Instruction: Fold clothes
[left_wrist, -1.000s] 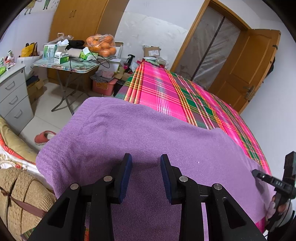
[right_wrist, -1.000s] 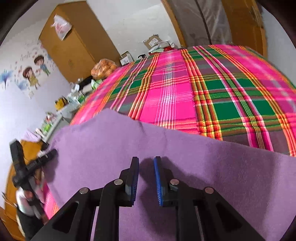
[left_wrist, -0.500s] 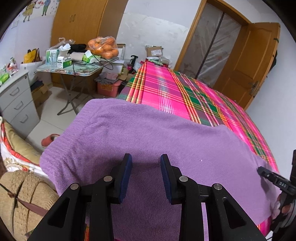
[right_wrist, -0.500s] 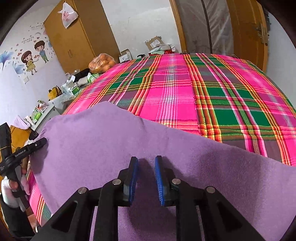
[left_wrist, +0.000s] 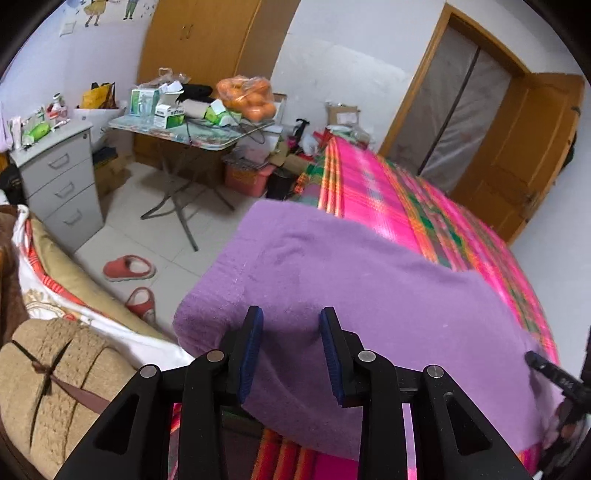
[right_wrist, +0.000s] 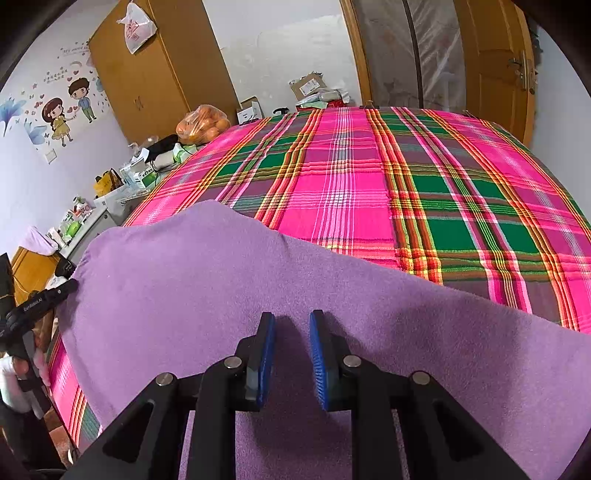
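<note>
1. Purple knit garment (left_wrist: 369, 295): soft, fuzzy fabric, draped across the near end of the bed; its left edge hangs over the bed's side above the floor; a ribbed hem band shows on that side.
2. Left gripper (left_wrist: 291, 347): black frame, blue pads; jaws parted with a fold of the purple garment between them; whether the pads actually pinch the cloth cannot be told.
3. Right gripper (right_wrist: 291, 354): same make; jaws parted, narrower gap, resting over the garment; grip on the cloth cannot be told. A hand (right_wrist: 14, 384) holding the left unit shows at the left edge of the right wrist view.
4. Bed (right_wrist: 406, 184): covered by a plaid sheet in pink, green, orange and white; flat, lightly creased.
5. Floor (left_wrist: 147, 229): pale tiles; a pair of red slippers (left_wrist: 129, 267) beside the bed.
6. Folding tabletop (left_wrist: 177, 134): crowded with boxes and a bag of oranges (left_wrist: 247, 98).
7. Grey drawer unit (left_wrist: 59, 184): three drawers, small items on top.
8. Wooden wardrobe (left_wrist: 195, 44) against the far wall; cartoon wall stickers (right_wrist: 62, 110) left of it.
9. Wooden door (left_wrist: 528, 147), standing open at the right.
10. Tan knitted bundle (left_wrist: 55, 376), tied with brown ribbon, at lower left.
</note>
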